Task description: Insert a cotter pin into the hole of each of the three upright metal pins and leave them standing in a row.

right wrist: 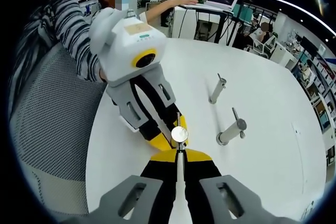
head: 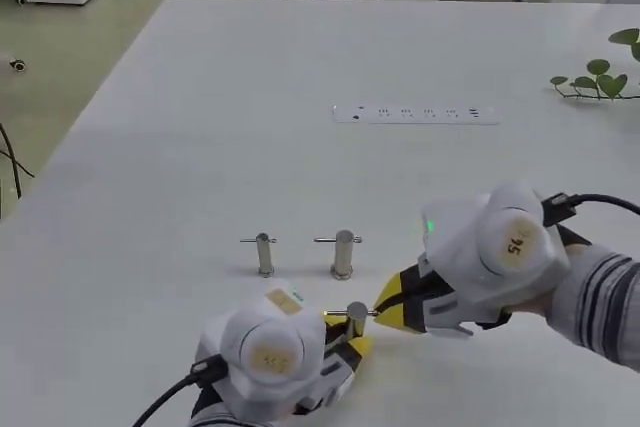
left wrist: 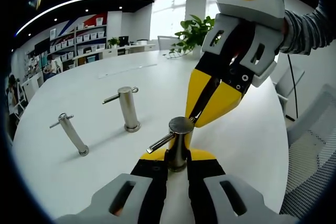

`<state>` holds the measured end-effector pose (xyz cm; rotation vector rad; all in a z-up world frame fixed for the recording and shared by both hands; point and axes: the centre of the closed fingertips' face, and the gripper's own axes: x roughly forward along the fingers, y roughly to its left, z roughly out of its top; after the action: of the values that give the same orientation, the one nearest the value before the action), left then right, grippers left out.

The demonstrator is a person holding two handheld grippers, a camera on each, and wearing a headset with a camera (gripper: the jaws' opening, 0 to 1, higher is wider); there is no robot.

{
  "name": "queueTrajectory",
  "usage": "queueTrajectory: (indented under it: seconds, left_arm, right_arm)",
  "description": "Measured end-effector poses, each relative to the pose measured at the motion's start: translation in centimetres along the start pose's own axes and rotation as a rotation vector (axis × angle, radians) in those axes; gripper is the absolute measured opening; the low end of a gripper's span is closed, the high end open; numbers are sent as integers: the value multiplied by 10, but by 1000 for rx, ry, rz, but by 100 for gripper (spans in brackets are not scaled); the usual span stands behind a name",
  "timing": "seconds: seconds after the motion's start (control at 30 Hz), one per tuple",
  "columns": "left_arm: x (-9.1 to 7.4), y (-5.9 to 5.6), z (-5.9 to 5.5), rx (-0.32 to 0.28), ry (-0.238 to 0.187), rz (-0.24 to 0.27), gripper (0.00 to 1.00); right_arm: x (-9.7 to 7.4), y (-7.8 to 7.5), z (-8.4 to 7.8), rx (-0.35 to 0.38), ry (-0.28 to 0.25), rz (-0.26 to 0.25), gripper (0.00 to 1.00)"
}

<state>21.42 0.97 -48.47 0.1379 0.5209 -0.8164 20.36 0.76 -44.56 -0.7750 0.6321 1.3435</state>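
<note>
Two metal pins (head: 264, 253) (head: 343, 253) stand upright side by side, each with a cotter pin through its top. In front of them stands the third metal pin (head: 355, 318). My left gripper (head: 345, 339) is shut on its lower shaft, and the left gripper view shows the jaws clamped around the pin (left wrist: 179, 142). A cotter pin (left wrist: 158, 142) passes through its hole and sticks out on the left. My right gripper (head: 385, 313) comes in from the right, shut on the cotter pin's other end right against the pin's head (right wrist: 179, 134).
A white power strip (head: 415, 114) lies farther back on the white table (head: 200, 147). A green plant (head: 600, 77) sits at the right edge. Behind the table, the right gripper view shows a mesh chair (right wrist: 58, 145) and people at desks.
</note>
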Motion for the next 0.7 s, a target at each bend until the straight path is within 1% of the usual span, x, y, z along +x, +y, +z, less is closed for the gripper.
queueTrajectory:
  seconds: [0.33,0.5,0.6,0.63,0.7]
  left_arm:
    - [0,0,-1,2,3,1,10]
    - [0,0,-1,-6,13,5,10]
    - [1,1,-3,-51,24,1,11]
    - [1,2,-3,-46,22,0,12]
    - [-1,2,-4,-33,33,-2,15]
  right_arm:
    - [1,0,1,21,-5,3,0]
    - [2,0,2,28,-11,0,0]
    - [2,-1,2,32,-10,1,0]
    - [2,-1,2,32,-11,-1,0]
    - [2,-2,2,38,-12,-4,0]
